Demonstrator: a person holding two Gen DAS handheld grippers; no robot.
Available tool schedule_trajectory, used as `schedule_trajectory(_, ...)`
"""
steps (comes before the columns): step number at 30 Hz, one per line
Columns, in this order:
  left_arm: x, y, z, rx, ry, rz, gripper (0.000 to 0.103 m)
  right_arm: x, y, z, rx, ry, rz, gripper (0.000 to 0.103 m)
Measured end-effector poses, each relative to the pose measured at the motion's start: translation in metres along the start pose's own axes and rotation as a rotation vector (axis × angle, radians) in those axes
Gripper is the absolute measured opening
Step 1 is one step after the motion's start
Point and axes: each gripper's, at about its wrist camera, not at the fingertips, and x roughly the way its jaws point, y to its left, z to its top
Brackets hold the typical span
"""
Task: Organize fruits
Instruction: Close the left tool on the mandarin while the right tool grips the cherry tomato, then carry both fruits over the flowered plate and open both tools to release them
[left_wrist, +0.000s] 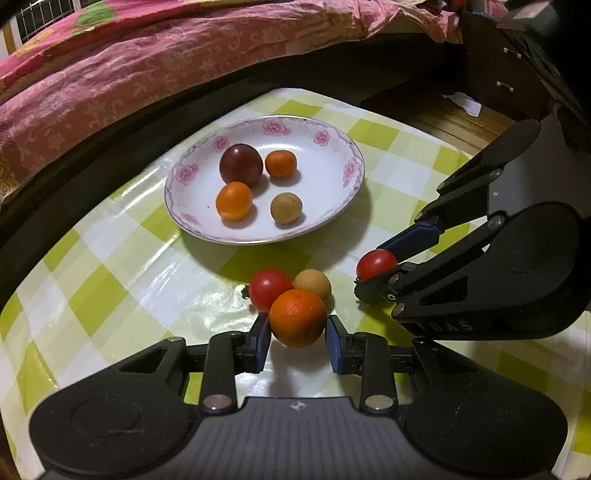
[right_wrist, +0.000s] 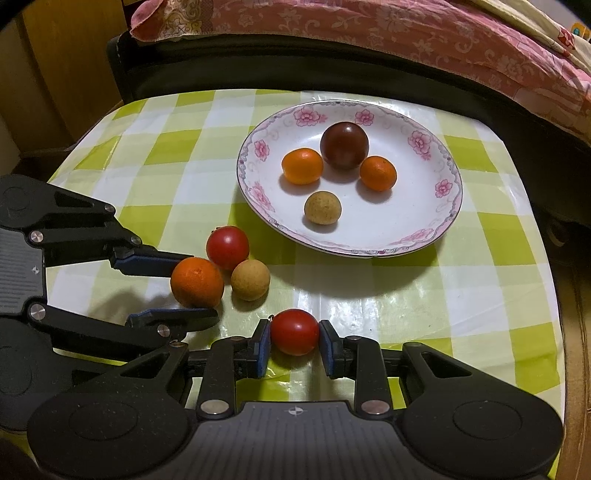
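Observation:
My left gripper (left_wrist: 297, 332) is shut on a large orange (left_wrist: 297, 317) that rests on the checked tablecloth. Against that orange lie a red tomato (left_wrist: 269, 288) and a tan round fruit (left_wrist: 313, 282). My right gripper (right_wrist: 294, 338) is shut on a second red tomato (right_wrist: 294, 331), just right of that cluster and low over the cloth. Behind them stands a white flowered plate (left_wrist: 317, 173) holding a dark red fruit (left_wrist: 241, 164), two small oranges (left_wrist: 280, 163) (left_wrist: 234, 200) and a tan fruit (left_wrist: 286, 208).
The green-and-white tablecloth (right_wrist: 166, 155) covers a small table whose edges curve off close by on all sides. A bed with a pink quilt (left_wrist: 147, 55) runs along the far side. A dark cabinet (left_wrist: 517, 74) stands at the far right above wooden floor.

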Motion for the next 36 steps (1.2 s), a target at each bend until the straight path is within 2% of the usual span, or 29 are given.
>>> schedule_trajectory(21,-0.007,0.014,0.025,-0.04,-0.075,0.039,0.039,-0.014,-0.007,0.014,0.046,-0.072,-0.021,0.024)
schedule_trajectory(30,-0.003,0.021,0.039,-0.07,-0.107,0.066,0.038,-0.014,-0.019,0.025,0.105,-0.114,-0.024,0.024)
schedule_trajectory(33,-0.001,0.024,0.043,-0.078,-0.11,0.079,0.038,-0.018,-0.015,0.029,0.078,-0.149,-0.064,0.025)
schedule_trajectory(36,0.005,0.025,0.044,-0.089,-0.104,0.08,0.038,-0.016,-0.019,0.034,0.089,-0.161,-0.066,0.025)
